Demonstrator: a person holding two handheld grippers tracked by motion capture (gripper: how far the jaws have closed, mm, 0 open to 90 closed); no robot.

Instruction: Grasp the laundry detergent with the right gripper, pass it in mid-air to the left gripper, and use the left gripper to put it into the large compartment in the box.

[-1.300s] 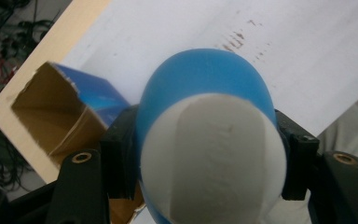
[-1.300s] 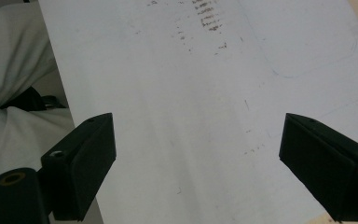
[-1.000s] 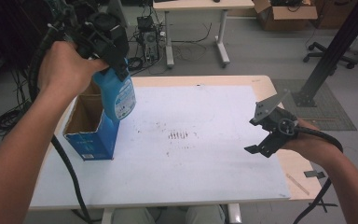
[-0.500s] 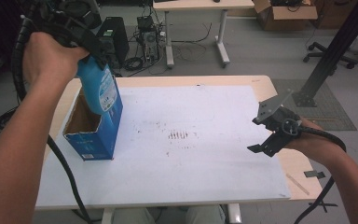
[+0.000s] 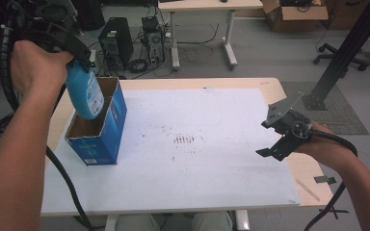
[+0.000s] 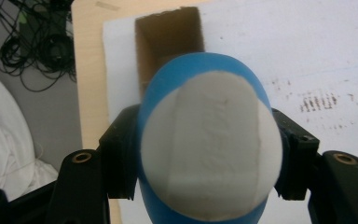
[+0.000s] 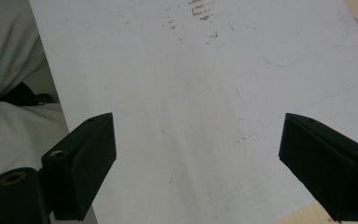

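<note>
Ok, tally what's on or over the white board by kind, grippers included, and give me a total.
Blue bottle: 1
Blue open-topped box: 1
Grippers: 2, the left gripper and the right gripper
Total: 4

Beyond the table [image 5: 270, 86]: computer tower [image 5: 114, 42] sitting on the floor amid tangled cables [image 5: 147, 57]; second table [image 5: 202, 6] standing farther back; cardboard box [image 5: 294, 8] lying beside it.
</note>
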